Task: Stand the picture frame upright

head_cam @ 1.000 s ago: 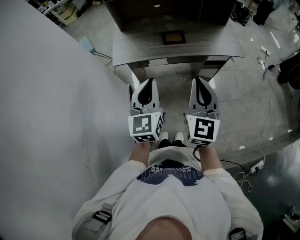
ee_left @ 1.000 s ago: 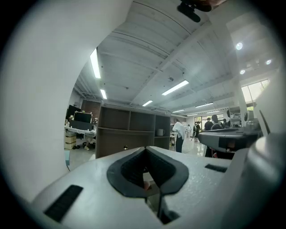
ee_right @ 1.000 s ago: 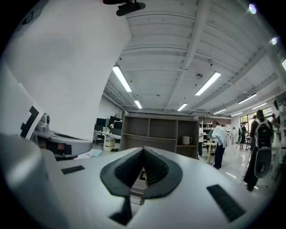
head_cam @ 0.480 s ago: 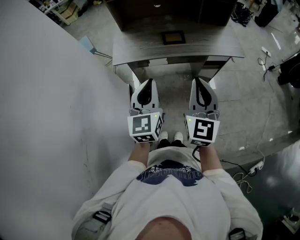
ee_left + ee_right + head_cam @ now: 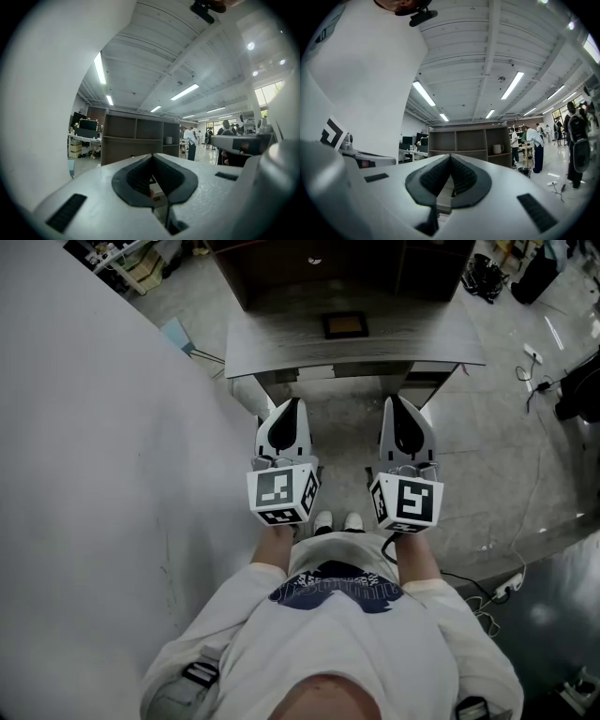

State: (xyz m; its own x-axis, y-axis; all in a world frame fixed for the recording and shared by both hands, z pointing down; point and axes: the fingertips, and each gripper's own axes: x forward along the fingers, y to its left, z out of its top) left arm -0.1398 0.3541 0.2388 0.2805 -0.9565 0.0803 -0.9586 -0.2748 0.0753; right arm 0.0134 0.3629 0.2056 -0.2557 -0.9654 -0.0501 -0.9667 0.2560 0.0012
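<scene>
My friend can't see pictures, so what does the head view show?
From above, a person holds the left gripper and right gripper, both shut and empty, side by side before a grey table. A small picture frame lies flat on it, untouched.

Picture frame point(image 5: 345, 324) flat on table point(image 5: 272, 338); shelf unit point(image 5: 281, 273) behind; wall point(image 5: 94, 474) left.

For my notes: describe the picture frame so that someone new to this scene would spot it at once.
In the head view, a grey table stands ahead of the person, against a dark shelf unit. The picture frame lies flat near the table's middle, by the back edge. It is a small dark-rimmed rectangle with a brown centre, the only thing on the tabletop.
</scene>
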